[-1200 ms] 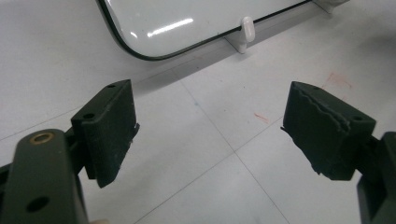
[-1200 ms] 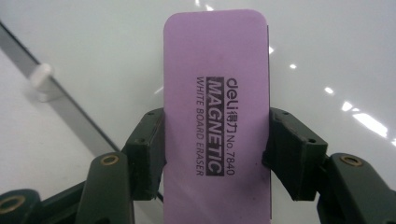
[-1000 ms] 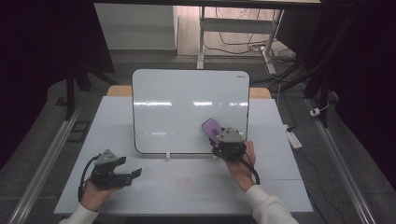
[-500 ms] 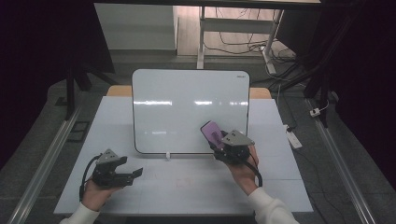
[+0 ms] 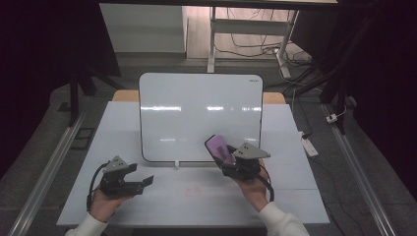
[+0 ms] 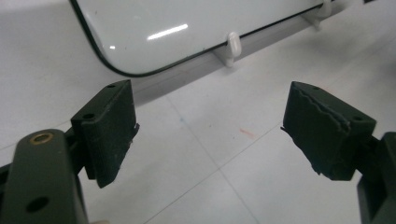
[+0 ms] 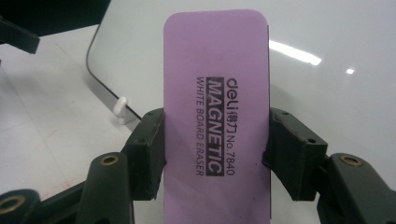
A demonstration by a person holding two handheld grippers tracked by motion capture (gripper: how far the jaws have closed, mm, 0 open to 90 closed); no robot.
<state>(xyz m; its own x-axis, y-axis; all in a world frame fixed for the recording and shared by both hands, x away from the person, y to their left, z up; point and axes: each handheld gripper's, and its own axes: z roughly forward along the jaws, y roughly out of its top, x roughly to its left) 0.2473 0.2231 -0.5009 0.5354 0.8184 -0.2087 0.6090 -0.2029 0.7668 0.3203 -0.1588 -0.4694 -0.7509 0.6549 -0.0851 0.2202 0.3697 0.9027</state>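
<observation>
Right gripper [image 5: 227, 158] clamps a purple magnetic whiteboard eraser [image 7: 215, 102] against the near right of the whiteboard [image 5: 196, 105]; left gripper [image 5: 142, 183], jaws apart, rests on the table [image 5: 196, 196].

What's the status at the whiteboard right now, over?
Right gripper shut on purple eraser, at whiteboard lower corner. Left gripper open, empty, on table. Nothing in the way.

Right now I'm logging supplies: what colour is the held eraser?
Purple with black lettering; the eraser shows best in the right gripper view.
</observation>
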